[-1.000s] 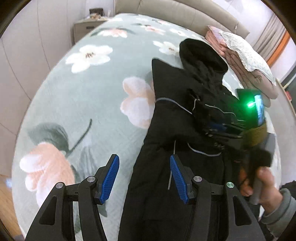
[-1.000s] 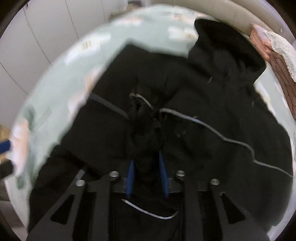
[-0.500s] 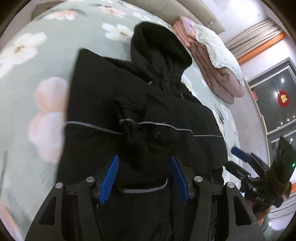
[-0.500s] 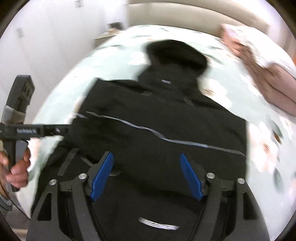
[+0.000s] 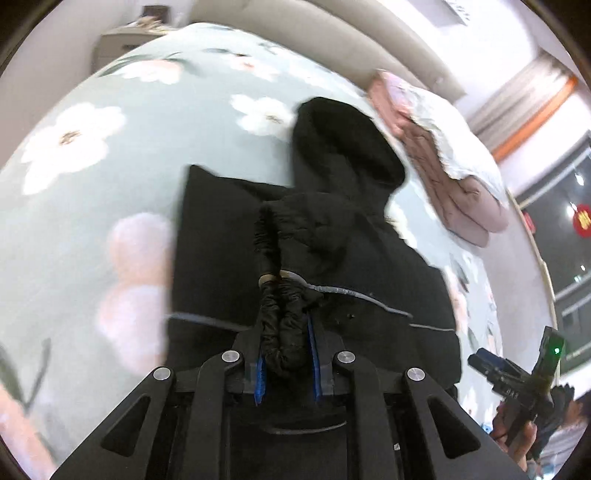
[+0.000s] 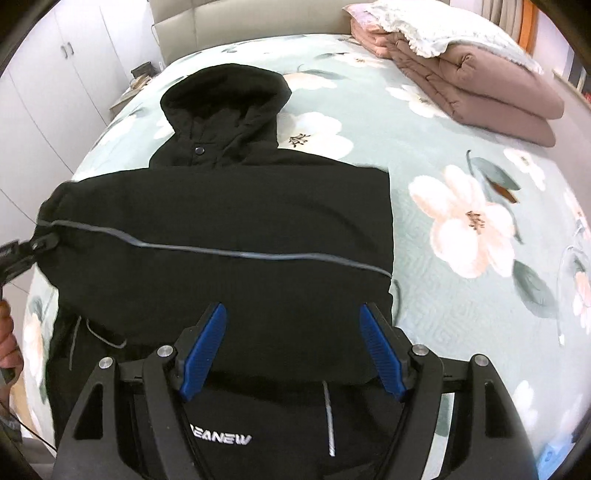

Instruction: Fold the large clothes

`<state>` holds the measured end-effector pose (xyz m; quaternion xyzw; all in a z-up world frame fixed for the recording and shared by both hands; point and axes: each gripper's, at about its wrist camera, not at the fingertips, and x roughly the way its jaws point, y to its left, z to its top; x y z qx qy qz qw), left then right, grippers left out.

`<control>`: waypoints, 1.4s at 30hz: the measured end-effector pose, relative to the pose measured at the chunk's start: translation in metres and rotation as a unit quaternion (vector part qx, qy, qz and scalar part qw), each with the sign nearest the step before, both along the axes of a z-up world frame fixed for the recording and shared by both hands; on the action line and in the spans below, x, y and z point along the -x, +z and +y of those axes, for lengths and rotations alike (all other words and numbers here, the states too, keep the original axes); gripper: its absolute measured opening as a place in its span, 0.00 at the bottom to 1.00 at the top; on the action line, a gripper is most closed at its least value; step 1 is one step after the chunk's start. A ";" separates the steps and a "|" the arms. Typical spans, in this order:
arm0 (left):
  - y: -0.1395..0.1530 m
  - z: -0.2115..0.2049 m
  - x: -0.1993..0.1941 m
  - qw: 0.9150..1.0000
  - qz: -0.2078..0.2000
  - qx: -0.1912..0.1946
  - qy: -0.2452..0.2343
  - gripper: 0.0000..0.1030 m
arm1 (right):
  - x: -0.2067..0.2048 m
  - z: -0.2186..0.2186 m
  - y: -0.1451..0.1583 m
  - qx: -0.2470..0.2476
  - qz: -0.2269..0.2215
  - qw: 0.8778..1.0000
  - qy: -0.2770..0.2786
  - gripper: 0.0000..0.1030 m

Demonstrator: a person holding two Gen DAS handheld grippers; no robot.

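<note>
Even, bright indoor light. Both fisheye views bend strongly toward dark rounded corners. The left wrist view is motion-blurred; the right is sharp.

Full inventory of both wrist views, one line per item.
Jacket: 1, black, hooded, grey piping, on the bed, sleeves folded across.
Bedspread: 1, pale green, floral, beneath everything.
Folded quilt: 1, pinkish brown, far right of the bed.
Pillow: 1, white, atop the quilt.
Nightstand: 1, light grey, beyond the bed's far left corner.
Left gripper: black, blue pads, shut on the jacket cuff.
Right gripper: black, blue pads, open above the jacket.
</note>
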<state>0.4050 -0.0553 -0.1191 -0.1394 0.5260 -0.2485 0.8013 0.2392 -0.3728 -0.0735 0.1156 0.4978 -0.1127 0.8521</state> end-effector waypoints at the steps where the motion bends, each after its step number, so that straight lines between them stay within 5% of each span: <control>1: -0.010 0.005 -0.002 1.000 0.014 -0.010 -0.004 0.21 | -0.005 -0.001 -0.006 -0.001 0.005 1.000 -0.002 0.74; 4: -0.061 0.004 -0.006 0.995 0.077 -0.051 -0.030 0.22 | -0.022 -0.002 -0.037 -0.014 0.038 0.999 -0.001 0.74; 7: -0.069 -0.003 -0.002 0.997 0.046 -0.051 -0.039 0.24 | -0.035 -0.002 -0.078 -0.002 0.099 0.995 -0.008 0.76; 10: -0.067 -0.001 0.001 0.997 0.054 -0.044 -0.033 0.25 | -0.038 0.003 -0.080 0.011 0.100 0.995 -0.007 0.79; 13: -0.053 0.014 0.001 0.996 0.069 -0.047 -0.030 0.27 | -0.040 0.002 -0.071 0.012 0.110 0.994 0.004 0.76; 16: -0.011 0.028 0.006 0.996 0.029 -0.087 -0.024 0.39 | -0.038 -0.001 -0.036 0.005 0.081 0.997 0.014 0.74; 18: 0.019 0.032 0.008 0.988 -0.019 -0.155 -0.004 0.58 | -0.042 -0.003 -0.005 0.016 0.041 0.999 0.019 0.74; 20: 0.034 0.032 0.002 0.979 -0.048 -0.199 0.016 0.58 | -0.053 -0.003 0.013 0.020 0.018 0.999 0.023 0.74; 22: 0.044 0.024 -0.002 0.984 -0.067 -0.166 0.017 0.58 | -0.074 0.000 0.014 0.020 0.008 0.999 0.036 0.74; 26: 0.024 -0.033 -0.002 0.994 -0.044 -0.067 -0.072 0.58 | -0.106 0.012 -0.015 0.028 0.024 0.998 0.046 0.74; 28: 0.000 -0.055 -0.004 0.992 -0.024 -0.084 -0.089 0.58 | -0.113 0.017 -0.038 0.021 0.040 0.998 0.042 0.74; 31: -0.049 -0.073 -0.011 0.981 0.000 -0.174 -0.089 0.58 | -0.117 0.023 -0.067 0.030 0.066 0.997 0.041 0.73; 33: -0.065 -0.069 -0.013 0.981 0.003 -0.173 -0.088 0.58 | -0.114 0.026 -0.074 0.041 0.070 0.995 0.051 0.73; 38: -0.053 -0.075 -0.009 0.975 -0.009 -0.194 -0.112 0.58 | -0.113 0.027 -0.081 0.045 0.069 0.995 0.063 0.75; 42: 0.003 -0.070 -0.012 0.980 -0.051 -0.138 -0.132 0.58 | -0.118 0.026 -0.051 0.012 0.055 0.994 0.095 0.70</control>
